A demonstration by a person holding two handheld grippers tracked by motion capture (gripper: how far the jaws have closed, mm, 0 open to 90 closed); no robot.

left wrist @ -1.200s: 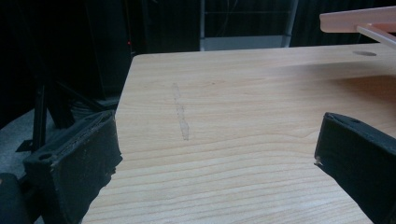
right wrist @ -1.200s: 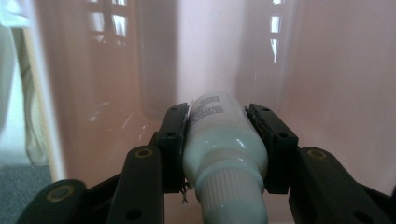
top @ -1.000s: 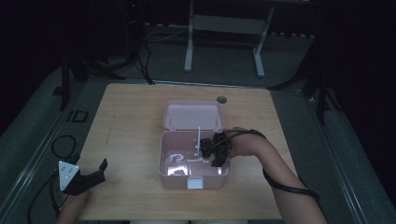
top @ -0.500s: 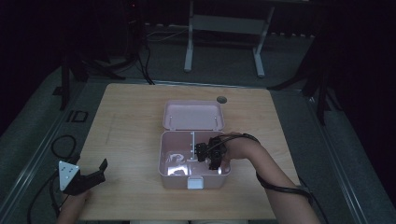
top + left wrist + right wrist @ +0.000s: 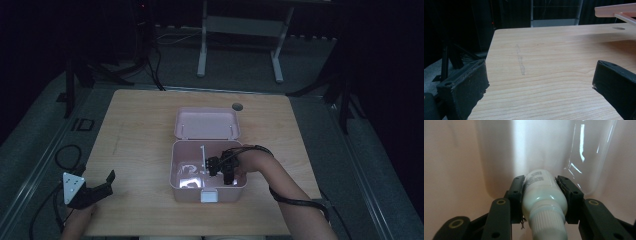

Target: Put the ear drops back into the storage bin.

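Frame centre: open pale pink plastic box (image 5: 186, 150) holds right gripper (image 5: 544, 192), jaws clamped on small white plastic bottle (image 5: 543, 195). Left gripper (image 5: 541, 82), lower left: jaws apart.

The bottle's (image 5: 544, 195) cap runs off the bottom edge.
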